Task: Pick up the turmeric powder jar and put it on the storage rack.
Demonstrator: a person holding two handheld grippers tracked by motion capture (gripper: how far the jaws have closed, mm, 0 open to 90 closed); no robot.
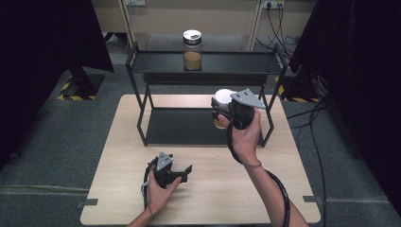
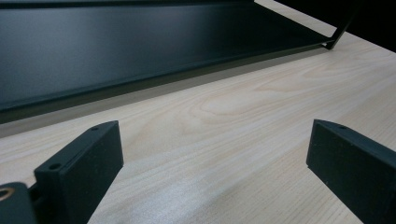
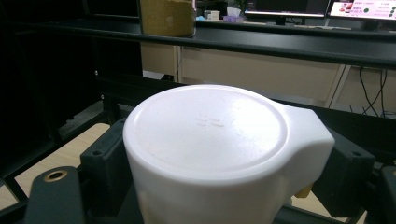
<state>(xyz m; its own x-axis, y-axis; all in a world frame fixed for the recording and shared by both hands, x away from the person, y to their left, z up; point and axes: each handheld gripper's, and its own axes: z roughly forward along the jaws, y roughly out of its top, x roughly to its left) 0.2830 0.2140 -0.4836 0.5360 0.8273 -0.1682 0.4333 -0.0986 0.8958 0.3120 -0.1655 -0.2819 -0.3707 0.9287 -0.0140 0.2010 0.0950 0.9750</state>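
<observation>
My right gripper (image 1: 220,111) is shut on a jar with a white lid (image 3: 219,140), held above the right part of the black rack's lower shelf (image 1: 182,125). The white-lidded jar (image 1: 222,100) shows amber contents below the jaws in the high view. A second jar (image 1: 192,49) with a silver lid and brown contents stands on the rack's top shelf (image 1: 156,61); its lower part (image 3: 167,17) appears at the top of the right gripper view. My left gripper (image 1: 185,172) rests low over the wooden table (image 1: 213,189) near the front, jaws wide open with nothing between them (image 2: 215,154).
The black two-shelf rack (image 1: 142,111) stands at the table's back half; its front rail (image 2: 140,84) lies ahead of the left gripper. Black panels flank the table, cables run on the floor at right (image 1: 312,118).
</observation>
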